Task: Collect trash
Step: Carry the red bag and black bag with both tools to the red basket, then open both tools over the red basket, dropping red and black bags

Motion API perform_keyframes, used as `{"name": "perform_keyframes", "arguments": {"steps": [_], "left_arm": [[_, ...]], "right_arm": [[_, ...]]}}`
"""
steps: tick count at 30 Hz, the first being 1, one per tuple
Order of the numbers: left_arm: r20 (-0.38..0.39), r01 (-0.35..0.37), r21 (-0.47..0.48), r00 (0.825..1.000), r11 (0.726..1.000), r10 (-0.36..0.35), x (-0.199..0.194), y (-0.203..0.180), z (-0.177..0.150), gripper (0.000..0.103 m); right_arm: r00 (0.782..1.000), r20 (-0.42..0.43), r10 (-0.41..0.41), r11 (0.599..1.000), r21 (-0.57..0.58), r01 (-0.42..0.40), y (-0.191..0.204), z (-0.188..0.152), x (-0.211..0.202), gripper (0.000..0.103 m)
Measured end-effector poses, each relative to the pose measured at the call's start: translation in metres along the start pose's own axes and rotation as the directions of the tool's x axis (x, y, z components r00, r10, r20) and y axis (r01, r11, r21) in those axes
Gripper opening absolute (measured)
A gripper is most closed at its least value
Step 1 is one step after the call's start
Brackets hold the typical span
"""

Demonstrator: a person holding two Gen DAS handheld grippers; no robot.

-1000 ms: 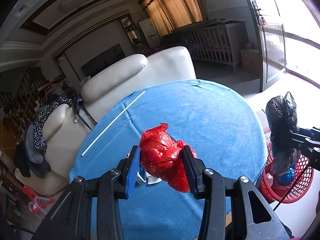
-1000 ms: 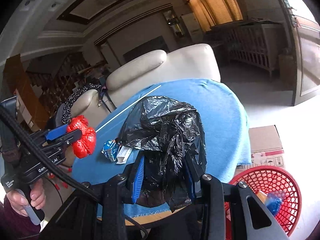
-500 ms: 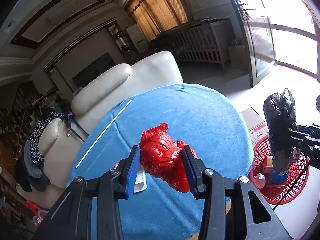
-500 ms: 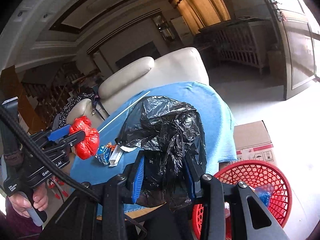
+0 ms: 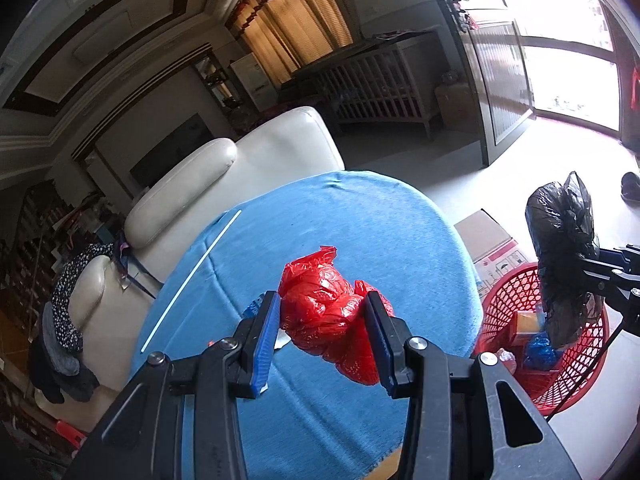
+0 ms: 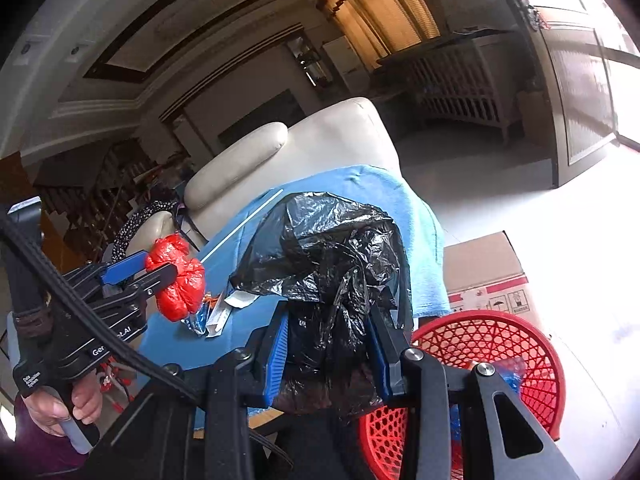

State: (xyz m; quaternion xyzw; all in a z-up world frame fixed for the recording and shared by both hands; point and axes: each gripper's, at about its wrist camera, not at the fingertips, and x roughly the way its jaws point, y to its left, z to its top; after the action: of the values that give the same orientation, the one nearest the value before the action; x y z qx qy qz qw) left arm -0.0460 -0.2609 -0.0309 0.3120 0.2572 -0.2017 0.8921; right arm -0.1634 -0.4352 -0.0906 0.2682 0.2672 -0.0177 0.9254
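My left gripper [image 5: 322,334] is shut on a crumpled red plastic bag [image 5: 324,312], held above the round table's blue cloth [image 5: 340,216]. In the right wrist view that same red bag [image 6: 178,276] hangs at the left in the left gripper. A bulging black plastic bag [image 6: 332,280] fills my right gripper [image 6: 328,354], which is shut on it beyond the table's right edge. From the left wrist view the black bag [image 5: 560,240] hangs over the red mesh basket [image 5: 580,364]. The basket [image 6: 512,344] stands on the floor and holds some wrappers.
Small wrappers [image 6: 218,314] and a long white stick [image 5: 192,276] lie on the cloth. A cream leather sofa [image 5: 224,172] stands behind the table. A cardboard box [image 6: 484,276] sits on the floor beside the basket. A person's hand [image 6: 64,408] grips the left handle.
Both grippers have swung to the right with their bags still held. The red basket and the box have come further into both views.
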Motion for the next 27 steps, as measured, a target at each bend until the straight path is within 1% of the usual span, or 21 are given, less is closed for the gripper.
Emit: {"name": "perform_keyframes", "arguments": {"steps": [8,11,14,16,21,23,27], "left_arm": [[0.0,0.035,0.049,0.999,0.998,-0.035,0.006,-0.028,0.009,0.045],[-0.008,0.073,0.057,0.997,0.996,-0.073,0.01,-0.037,0.012,0.045],[-0.026,0.135,0.056,0.991,0.989,-0.134,0.016,-0.048,0.016,0.045],[-0.043,0.187,0.055,0.982,0.981,-0.185,0.019,-0.057,0.017,0.045],[-0.086,0.286,0.065,0.956,0.956,-0.28,0.027,-0.085,0.02,0.045],[-0.103,0.328,0.068,0.942,0.942,-0.321,0.028,-0.097,0.02,0.045],[-0.136,0.389,0.075,0.916,0.918,-0.377,0.029,-0.114,0.016,0.045]], "right_arm": [[1.0,0.009,-0.029,0.998,0.05,0.029,-0.022,-0.003,-0.011,0.039],[0.999,0.006,-0.046,0.996,0.082,0.045,-0.036,-0.005,-0.013,0.039],[0.997,0.006,-0.074,0.991,0.112,0.073,-0.053,-0.008,-0.017,0.039],[0.996,0.006,-0.093,0.987,0.134,0.092,-0.065,-0.01,-0.019,0.039],[0.99,-0.005,-0.138,0.973,0.188,0.136,-0.094,-0.017,-0.024,0.039],[0.989,-0.012,-0.149,0.967,0.205,0.149,-0.103,-0.02,-0.026,0.04],[0.985,-0.026,-0.169,0.959,0.224,0.171,-0.118,-0.028,-0.029,0.04]]}}
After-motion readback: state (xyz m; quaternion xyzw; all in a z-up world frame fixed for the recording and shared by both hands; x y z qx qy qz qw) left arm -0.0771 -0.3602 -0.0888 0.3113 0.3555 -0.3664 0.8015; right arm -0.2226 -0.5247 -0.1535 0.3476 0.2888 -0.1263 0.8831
